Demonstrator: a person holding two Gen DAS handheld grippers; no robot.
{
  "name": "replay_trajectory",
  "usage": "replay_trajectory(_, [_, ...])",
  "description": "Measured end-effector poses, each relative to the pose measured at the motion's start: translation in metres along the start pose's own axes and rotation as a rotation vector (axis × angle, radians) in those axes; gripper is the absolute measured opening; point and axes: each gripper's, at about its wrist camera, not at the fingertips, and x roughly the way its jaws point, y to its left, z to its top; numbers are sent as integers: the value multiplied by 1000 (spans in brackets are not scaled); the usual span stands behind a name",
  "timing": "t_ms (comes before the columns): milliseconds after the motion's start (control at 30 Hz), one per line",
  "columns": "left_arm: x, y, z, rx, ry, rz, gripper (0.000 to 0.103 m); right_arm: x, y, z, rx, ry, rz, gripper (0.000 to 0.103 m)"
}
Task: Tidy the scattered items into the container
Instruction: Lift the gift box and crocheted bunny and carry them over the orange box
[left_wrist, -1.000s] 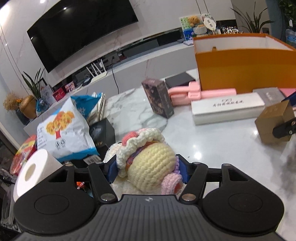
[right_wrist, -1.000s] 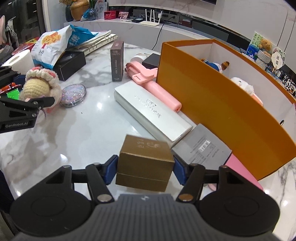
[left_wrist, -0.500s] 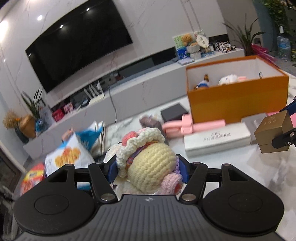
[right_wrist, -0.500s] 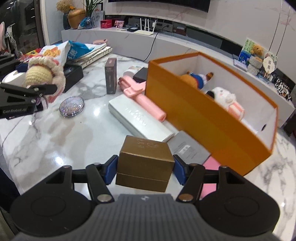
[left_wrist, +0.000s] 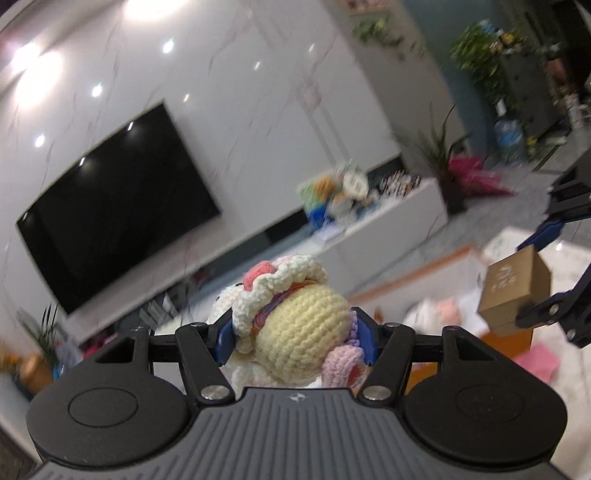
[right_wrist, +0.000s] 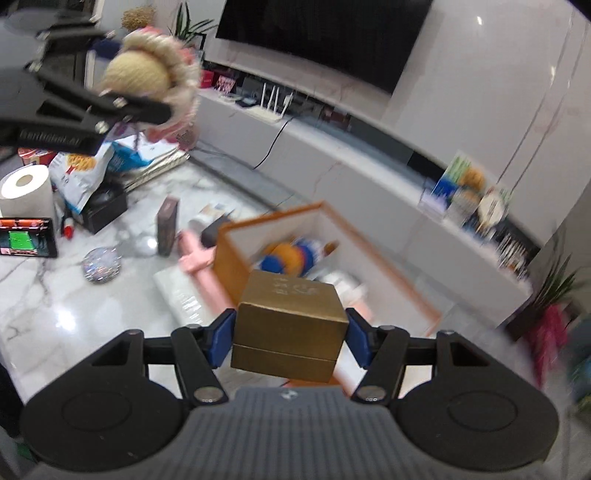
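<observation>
My left gripper (left_wrist: 293, 338) is shut on a crocheted doll (left_wrist: 299, 325) with a cream head and white frilly hat, held high in the air; it also shows in the right wrist view (right_wrist: 147, 77). My right gripper (right_wrist: 290, 338) is shut on a gold-brown box (right_wrist: 290, 325), held above the near side of the open orange container (right_wrist: 231, 254); the box also shows in the left wrist view (left_wrist: 515, 291). Soft toys (right_wrist: 291, 254) lie inside the container.
On the marble table (right_wrist: 55, 314) lie a white long box (right_wrist: 181, 295), a pink item (right_wrist: 199, 262), a dark upright box (right_wrist: 166, 230), a glitter disc (right_wrist: 100, 264), snack bags (right_wrist: 83, 170), a paper roll (right_wrist: 26, 194) and a phone (right_wrist: 26, 242).
Both grippers have risen well above the table with their loads. The right gripper has moved over the orange container; the left view now tilts up toward the wall and TV.
</observation>
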Motion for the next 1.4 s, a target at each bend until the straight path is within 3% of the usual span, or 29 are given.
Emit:
replay_trajectory(233, [-2, -2, 67, 56, -132, -35, 73, -52, -40, 45, -145, -57, -99, 65])
replay_trajectory(467, [31, -27, 89, 92, -145, -84, 73, -63, -73, 61, -204, -45, -143, 65])
replay_trajectory(800, [135, -67, 87, 10, 28, -301, 73, 10, -124, 50, -149, 62, -129, 65])
replay_trajectory(1000, [184, -94, 63, -1, 140, -408, 73, 70, -144, 36, -97, 125, -89, 65])
replay_trajectory(1400, [247, -130, 20, -81, 316, -530, 73, 156, -161, 6, -69, 220, -9, 65])
